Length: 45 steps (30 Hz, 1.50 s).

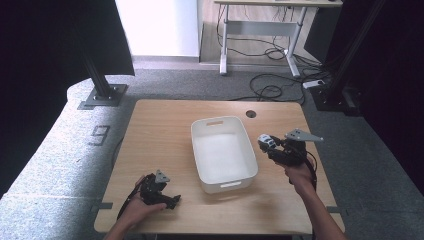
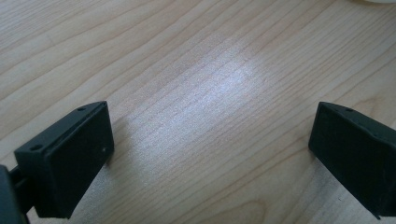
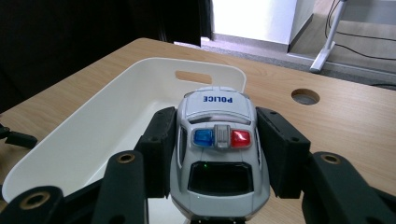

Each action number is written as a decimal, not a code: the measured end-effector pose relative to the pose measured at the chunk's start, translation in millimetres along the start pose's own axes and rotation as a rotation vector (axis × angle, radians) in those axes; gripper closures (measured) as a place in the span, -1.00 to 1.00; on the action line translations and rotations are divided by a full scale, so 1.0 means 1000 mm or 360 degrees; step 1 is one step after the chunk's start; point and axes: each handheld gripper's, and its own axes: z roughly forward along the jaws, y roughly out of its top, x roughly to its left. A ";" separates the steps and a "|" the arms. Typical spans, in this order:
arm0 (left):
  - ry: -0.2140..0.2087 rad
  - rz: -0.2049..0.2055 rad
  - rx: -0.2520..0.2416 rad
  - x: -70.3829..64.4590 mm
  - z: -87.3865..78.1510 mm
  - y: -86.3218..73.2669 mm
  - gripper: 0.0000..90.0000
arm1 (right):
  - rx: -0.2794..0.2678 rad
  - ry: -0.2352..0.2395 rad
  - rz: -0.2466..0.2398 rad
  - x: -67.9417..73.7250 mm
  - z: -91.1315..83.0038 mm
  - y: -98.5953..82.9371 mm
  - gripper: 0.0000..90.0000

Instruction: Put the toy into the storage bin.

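A light wooden table point(image 1: 165, 145) stands on grey carpet, with dark curtains to either side and a white desk frame and loose cables on the floor at the far end of the room. Near the middle of the table sits a white plastic bin point(image 1: 223, 153), rectangular, its long axis running near to far, with handle slots cut in its near and far end walls. A round cable hole point(image 1: 251, 114) is cut in the tabletop just beyond the bin's far right corner. The right gripper point(image 1: 270, 145), held in the person's right hand point(image 1: 300, 176), is clamped on a toy police car point(image 3: 217, 144), one jaw pressed against each flank. The car is grey and white, with a blue and a red roof light and the word POLICE on its bonnet. Its long axis runs along the gripper, nose pointing away from the hand, toward the bin and to the left. It is held above the table just beside the bin's right wall. The left gripper point(image 1: 160, 192) lies low at the near left of the table in the left hand point(image 1: 136, 210), well apart from the bin, its jaws spread wide with bare wood between them.
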 end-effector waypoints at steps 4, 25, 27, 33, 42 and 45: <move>0.0000 0.0000 0.0000 0.000 0.000 0.000 -1.00 | 0.0004 0.0005 -0.0011 0.004 0.004 0.003 0.12; 0.0002 -0.0001 0.0000 0.000 0.000 0.000 -1.00 | 0.0110 0.0015 -0.0034 0.029 0.044 0.015 0.12; 0.0002 -0.0001 0.0000 0.000 0.000 0.000 -1.00 | 0.0120 0.0019 -0.0039 0.033 0.048 0.016 0.12; 0.0000 0.0001 0.0003 0.000 0.000 0.000 -0.99 | 0.0173 0.0030 -0.0065 0.049 0.069 0.021 0.12; -0.0004 0.0008 0.0005 -0.001 0.000 0.000 -0.99 | 0.0324 0.0015 -0.0117 0.074 0.112 0.018 0.12; -0.0007 0.0010 0.0003 -0.001 0.000 0.000 -0.99 | 0.0369 0.0013 -0.0126 0.081 0.126 0.016 0.12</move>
